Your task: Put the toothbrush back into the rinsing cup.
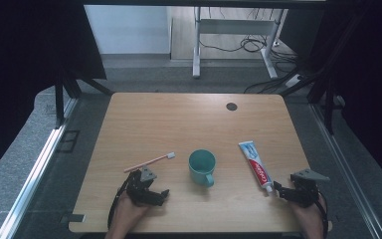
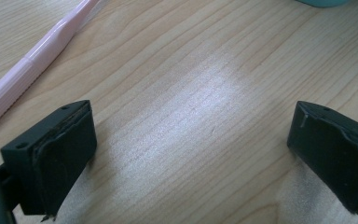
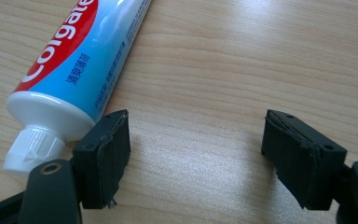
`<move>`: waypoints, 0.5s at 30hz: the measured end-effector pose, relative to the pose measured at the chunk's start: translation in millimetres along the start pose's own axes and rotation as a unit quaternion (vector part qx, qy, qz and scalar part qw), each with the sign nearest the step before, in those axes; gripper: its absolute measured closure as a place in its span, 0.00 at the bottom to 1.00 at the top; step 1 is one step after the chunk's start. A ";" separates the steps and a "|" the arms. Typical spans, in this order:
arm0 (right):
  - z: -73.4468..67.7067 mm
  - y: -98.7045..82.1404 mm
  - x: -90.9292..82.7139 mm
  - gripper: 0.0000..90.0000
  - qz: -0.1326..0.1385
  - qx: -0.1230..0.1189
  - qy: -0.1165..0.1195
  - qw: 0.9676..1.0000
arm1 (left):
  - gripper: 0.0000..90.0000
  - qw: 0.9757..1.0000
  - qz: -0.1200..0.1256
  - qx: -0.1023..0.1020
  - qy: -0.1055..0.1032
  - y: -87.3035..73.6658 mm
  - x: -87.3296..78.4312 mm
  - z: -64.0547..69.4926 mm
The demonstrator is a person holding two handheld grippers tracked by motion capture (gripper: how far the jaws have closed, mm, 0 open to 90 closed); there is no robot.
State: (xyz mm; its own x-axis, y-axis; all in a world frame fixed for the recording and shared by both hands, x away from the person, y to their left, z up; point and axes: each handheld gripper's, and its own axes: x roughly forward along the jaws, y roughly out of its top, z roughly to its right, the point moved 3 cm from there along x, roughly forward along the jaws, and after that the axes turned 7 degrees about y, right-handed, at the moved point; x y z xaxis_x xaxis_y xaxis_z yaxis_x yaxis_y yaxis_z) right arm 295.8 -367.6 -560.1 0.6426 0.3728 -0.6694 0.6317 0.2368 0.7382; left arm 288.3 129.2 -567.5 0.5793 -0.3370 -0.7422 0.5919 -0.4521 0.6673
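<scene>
Both grippers were seen low at the near edge of the table, jaws spread wide and nothing held. The left gripper was parked just beside the handle end of the pink toothbrush, which lay flat and angled towards the teal mug. The right gripper was set just beside the capped end of the toothpaste tube, the cap left outside its jaws. A clean pick would likely be served by the jaws being centred across each item before closing. The mug, upright between them, appeared empty.
</scene>
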 end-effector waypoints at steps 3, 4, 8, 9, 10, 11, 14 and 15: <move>-0.4 0.3 0.4 0.24 -0.001 0.001 0.000 1.000 | 0.02 1.000 0.000 -0.003 0.001 -0.2 -0.2 0.5; -0.4 0.3 0.4 0.24 -0.001 0.001 0.000 1.000 | 0.02 1.000 0.000 -0.004 0.001 -0.2 -0.2 0.5; -1.1 0.6 1.1 0.23 -0.002 0.001 0.000 1.000 | 0.05 1.000 0.006 -0.006 0.004 -0.3 -1.3 -0.1; -1.1 0.6 1.2 0.22 -0.003 0.001 0.000 1.000 | 0.07 1.000 0.008 -0.008 0.006 -0.4 -1.6 -0.4; -1.2 0.7 1.2 0.22 -0.003 0.001 0.000 1.000 | 0.08 1.000 0.009 -0.009 0.007 -0.5 -1.8 -0.5; -1.3 0.7 1.3 0.22 -0.003 0.001 0.000 1.000 | 0.09 1.000 0.009 -0.009 0.007 -0.5 -1.7 -0.5; -1.4 0.8 1.6 0.21 -0.003 -0.001 0.000 1.000 | 0.09 1.000 0.009 -0.009 0.007 -0.4 -1.7 -0.5; -1.4 0.9 1.7 0.21 -0.004 -0.001 0.001 1.000 | 0.09 1.000 0.009 -0.009 0.007 -0.5 -1.7 -0.5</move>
State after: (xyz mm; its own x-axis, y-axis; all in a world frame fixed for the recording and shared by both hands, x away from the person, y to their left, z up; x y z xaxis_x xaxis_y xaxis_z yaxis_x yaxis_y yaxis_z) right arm 296.8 -365.5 -560.5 0.6376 0.3722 -0.6745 0.6356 0.2405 0.7336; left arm 287.3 130.4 -566.5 0.5979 -0.3329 -0.7291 0.5908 -0.4318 0.6816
